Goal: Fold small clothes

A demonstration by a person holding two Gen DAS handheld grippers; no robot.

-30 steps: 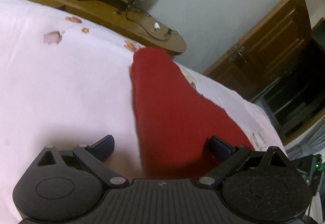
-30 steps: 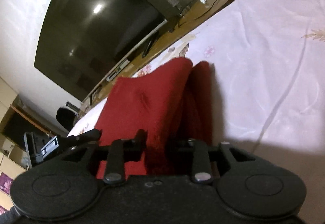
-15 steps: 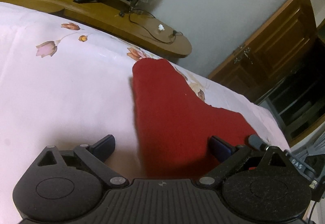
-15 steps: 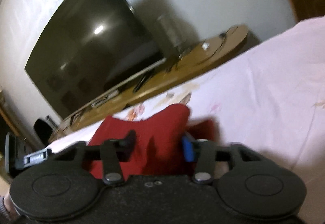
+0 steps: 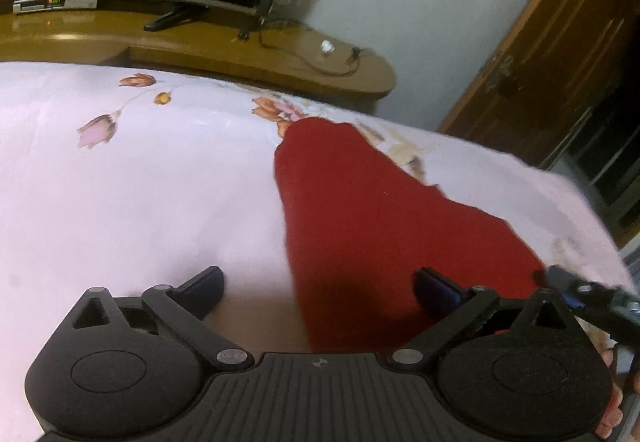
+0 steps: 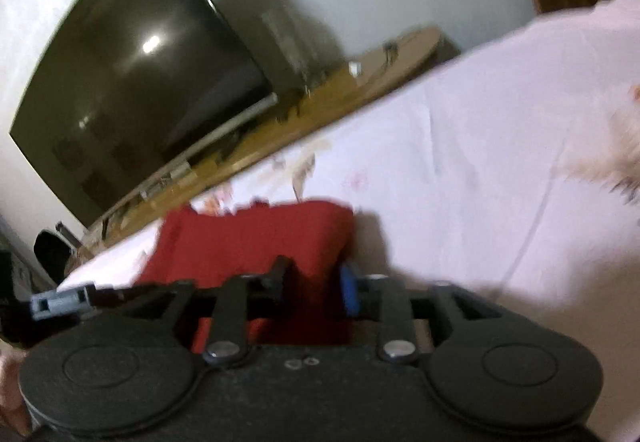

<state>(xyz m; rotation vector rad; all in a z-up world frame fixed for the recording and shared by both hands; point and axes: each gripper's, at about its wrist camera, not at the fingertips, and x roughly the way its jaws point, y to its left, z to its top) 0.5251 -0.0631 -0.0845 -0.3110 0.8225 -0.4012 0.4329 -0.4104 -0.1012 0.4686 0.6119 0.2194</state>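
A red cloth (image 5: pixel 360 209) lies on the bed (image 5: pixel 140 193), whose sheet is pale pink with printed flowers. In the left wrist view the cloth is a plain, deep red, soft-looking piece with no pattern. It is narrow and rounded at the far end, near the bed's far edge, and widens toward the camera into a broad flat panel with one stepped corner on the right. Its surface looks smooth, with only faint creases.

The left gripper (image 5: pixel 318 282) is spread wide, holding nothing. Its left finger is over bare sheet and its right finger over the cloth's near right part, so the cloth's left edge runs between them.

In the right wrist view, which is blurred, the same cloth (image 6: pixel 256 238) appears as a thicker, doubled-up block with a squared right edge. The right gripper (image 6: pixel 314 282) is narrowed around the cloth's near edge, with red fabric filling the gap between its fingers; it appears to pinch the cloth.

Beyond the bed stand a wooden stand (image 5: pixel 240 41) and a TV (image 6: pixel 132 81).
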